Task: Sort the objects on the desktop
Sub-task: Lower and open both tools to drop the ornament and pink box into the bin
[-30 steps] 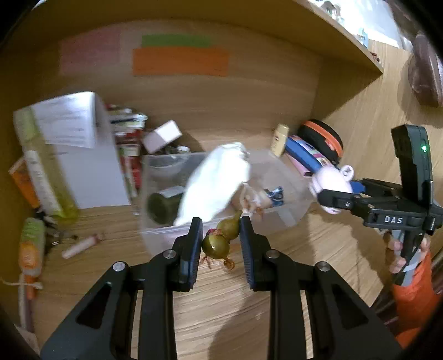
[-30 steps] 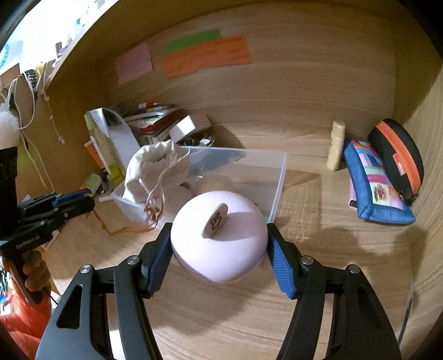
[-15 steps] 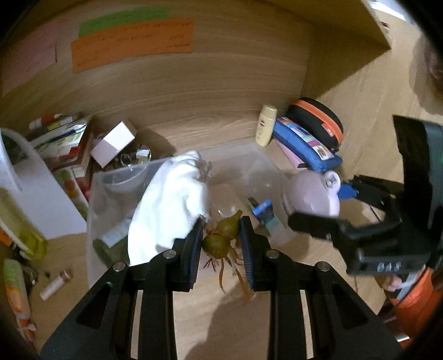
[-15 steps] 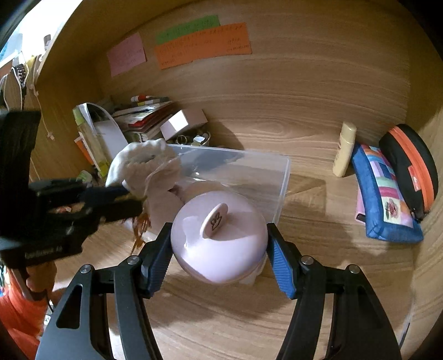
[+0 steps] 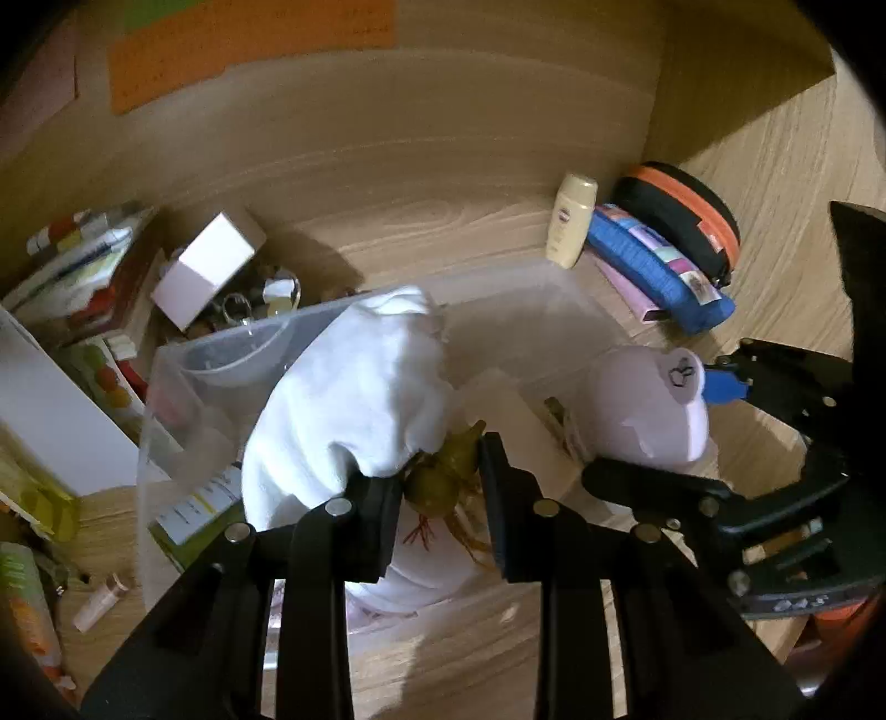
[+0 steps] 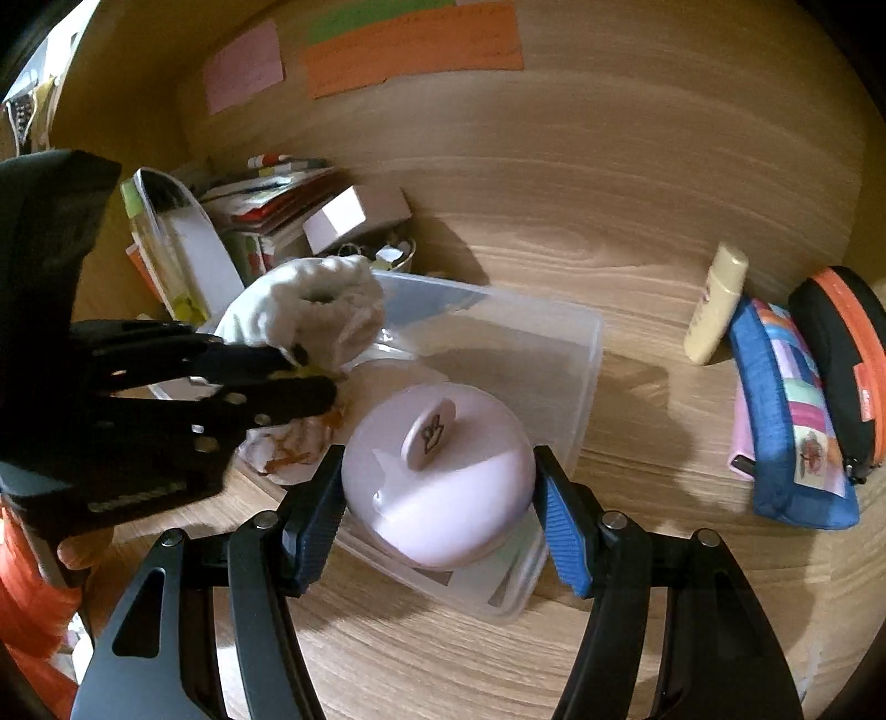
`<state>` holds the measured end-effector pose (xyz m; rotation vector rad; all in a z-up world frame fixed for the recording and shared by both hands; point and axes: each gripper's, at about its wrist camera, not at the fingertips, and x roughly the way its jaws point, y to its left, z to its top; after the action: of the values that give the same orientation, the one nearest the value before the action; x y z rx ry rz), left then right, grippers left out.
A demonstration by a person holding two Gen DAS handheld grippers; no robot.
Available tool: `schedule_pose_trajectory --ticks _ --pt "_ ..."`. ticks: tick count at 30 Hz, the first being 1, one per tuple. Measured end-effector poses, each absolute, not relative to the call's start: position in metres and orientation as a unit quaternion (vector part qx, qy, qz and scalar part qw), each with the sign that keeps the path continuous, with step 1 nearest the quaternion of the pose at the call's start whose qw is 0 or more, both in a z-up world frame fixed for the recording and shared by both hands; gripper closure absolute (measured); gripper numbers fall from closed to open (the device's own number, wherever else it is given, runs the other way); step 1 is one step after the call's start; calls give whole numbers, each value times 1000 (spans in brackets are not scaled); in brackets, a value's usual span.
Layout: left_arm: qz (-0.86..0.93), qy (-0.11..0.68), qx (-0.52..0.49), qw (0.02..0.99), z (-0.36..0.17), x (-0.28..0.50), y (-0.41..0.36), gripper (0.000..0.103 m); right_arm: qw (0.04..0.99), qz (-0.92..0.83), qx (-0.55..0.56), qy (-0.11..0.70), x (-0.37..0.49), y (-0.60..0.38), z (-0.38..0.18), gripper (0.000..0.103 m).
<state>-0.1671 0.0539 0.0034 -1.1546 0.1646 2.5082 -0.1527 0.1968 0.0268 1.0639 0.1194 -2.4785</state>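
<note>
My left gripper [image 5: 440, 487] is shut on a small green gourd charm [image 5: 437, 482] with orange tassels, tied to a white drawstring pouch [image 5: 354, 399]. It holds both over a clear plastic bin [image 5: 166, 387]. My right gripper [image 6: 437, 493] is shut on a round pale pink object [image 6: 437, 487] with a small tab on top, over the bin's [image 6: 587, 354] near right corner. The pink object [image 5: 648, 410] and the right gripper [image 5: 720, 476] also show in the left wrist view. The left gripper [image 6: 310, 382] and the pouch [image 6: 315, 310] show in the right wrist view.
A yellow lotion bottle [image 6: 714, 304], a blue pencil case [image 6: 792, 410] and a black-orange case [image 6: 841, 354] lie at the right. Books [image 6: 266, 194], a small white box [image 6: 354, 216] and a white carton [image 5: 50, 410] stand at the back left. Sticky notes [image 6: 415, 50] hang on the wall.
Both grippers moved forward and down over the bin. The pouch with the gourd now hangs inside the bin's opening, and the pink object now sits over the bin's corner.
</note>
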Motion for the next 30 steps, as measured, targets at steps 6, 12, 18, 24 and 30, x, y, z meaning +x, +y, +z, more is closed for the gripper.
schedule_pose_trajectory --ticks 6,12,18,24,30 --pt "884 42 -413 214 10 -159 50 61 205 -898 383 75 -149 190 25 42" --pt "891 43 -397 217 22 -140 48 58 199 -902 375 77 -144 191 31 34" --pt "905 42 -370 206 39 -122 42 50 195 -910 358 70 -131 195 43 30" --pt "923 50 -337 177 51 -106 37 40 193 -914 353 61 -120 197 50 28" --pt "942 52 -307 126 58 -86 29 23 185 -917 348 57 -106 197 58 15"
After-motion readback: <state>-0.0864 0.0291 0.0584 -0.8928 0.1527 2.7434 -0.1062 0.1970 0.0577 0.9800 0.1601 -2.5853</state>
